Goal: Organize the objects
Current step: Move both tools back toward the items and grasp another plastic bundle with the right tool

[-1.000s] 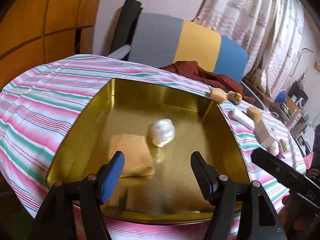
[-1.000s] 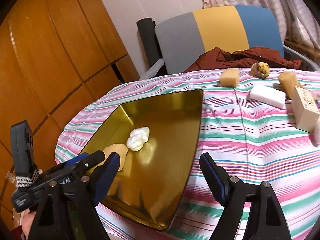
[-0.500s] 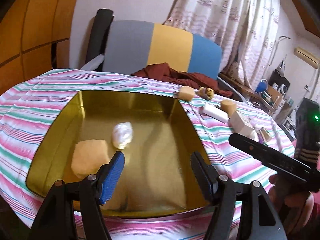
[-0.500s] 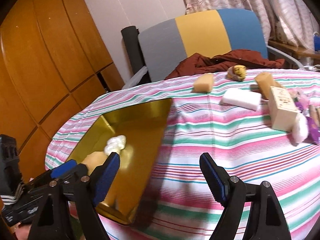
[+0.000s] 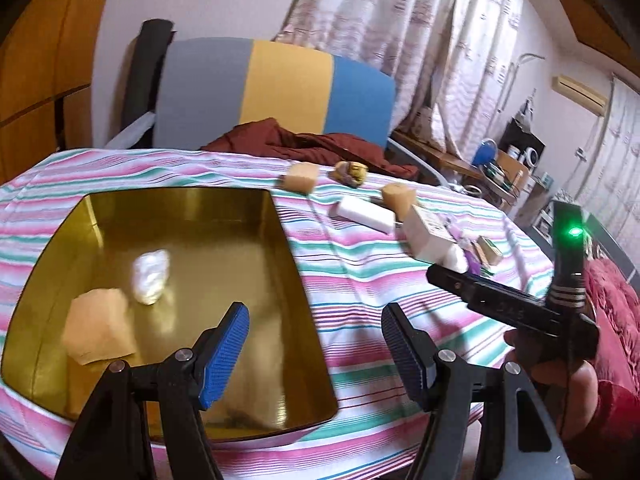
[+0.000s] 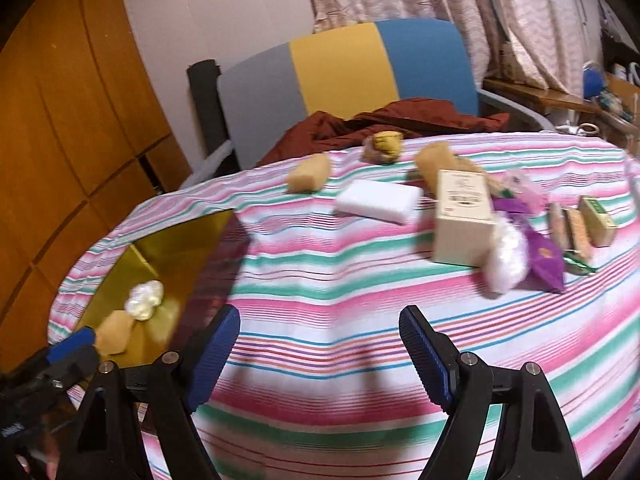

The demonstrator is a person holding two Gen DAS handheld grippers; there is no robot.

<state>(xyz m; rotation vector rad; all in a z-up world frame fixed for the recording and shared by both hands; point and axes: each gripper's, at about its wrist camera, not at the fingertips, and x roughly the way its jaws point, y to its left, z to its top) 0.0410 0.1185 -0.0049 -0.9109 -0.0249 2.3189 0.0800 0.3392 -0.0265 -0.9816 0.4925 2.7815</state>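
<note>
— While both claws hang over the striped tablecloth [image 6: 320, 280], are they carrying anything?
— No. Left gripper [image 5: 314, 344] and right gripper [image 6: 320, 354] gape, nothing between them. Gold tray [image 5: 280, 216] at nine o'clock holds a tan sponge [image 5: 98, 328] and white wad [image 5: 151, 276]; white block [image 6: 378, 200] lies at twelve.
</note>
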